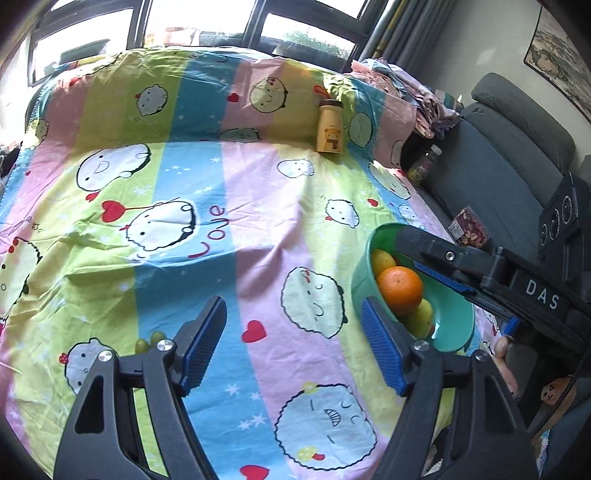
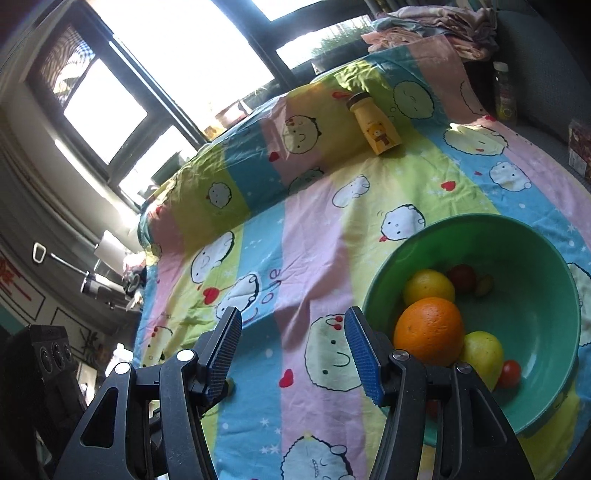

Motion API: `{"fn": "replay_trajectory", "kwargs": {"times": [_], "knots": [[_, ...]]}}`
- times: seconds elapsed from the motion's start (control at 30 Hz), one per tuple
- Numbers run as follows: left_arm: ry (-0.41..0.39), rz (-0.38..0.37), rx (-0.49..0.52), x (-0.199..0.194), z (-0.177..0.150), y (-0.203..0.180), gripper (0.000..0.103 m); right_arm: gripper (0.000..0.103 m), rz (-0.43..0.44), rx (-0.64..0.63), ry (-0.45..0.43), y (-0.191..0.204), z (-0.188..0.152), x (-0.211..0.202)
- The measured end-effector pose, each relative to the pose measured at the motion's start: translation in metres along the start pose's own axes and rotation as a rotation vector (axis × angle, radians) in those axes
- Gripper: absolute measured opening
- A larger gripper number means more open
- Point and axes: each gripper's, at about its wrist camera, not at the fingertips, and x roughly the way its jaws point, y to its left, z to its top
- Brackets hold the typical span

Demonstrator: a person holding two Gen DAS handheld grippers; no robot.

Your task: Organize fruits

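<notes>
— So, how far along is the fruit sorting?

— Mostly done, I'd judge. The round green plastic bowl (image 2: pixel 532 240) holds a big orange (image 2: pixel 428 330), yellow citrus and small red fruits. Two small green grapes (image 1: pixel 149 341) lie on the sheet beside the left tool (image 1: pixel 293 343).

— And the tools?

— Left tool and right tool (image 2: pixel 293 349) both gape, holding nothing.

— Surroundings?

— A striped cartoon-print bedsheet (image 1: pixel 236 206) under bright windows (image 1: pixel 199 18).
</notes>
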Motion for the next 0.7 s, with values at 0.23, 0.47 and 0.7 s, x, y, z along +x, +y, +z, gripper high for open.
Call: {"fn": "replay_trajectory", "kwargs": {"times": [0.23,0.47,0.7], "knots": [[-0.001,0.079,-0.101,-0.024,-0.02,0.06,0.075,0.059,0.039,-0.131,0.095,0.053,-0.02,0.029],[0.031,0.174,-0.167,-0.018,-0.044,0.111,0.074,0.059,0.06,-0.241,0.207,0.097,-0.048,0.069],[0.069,0.119,-0.184,0.012,-0.056,0.13,0.056,0.037,0.057,-0.252,0.362,0.115,-0.072,0.126]]}}
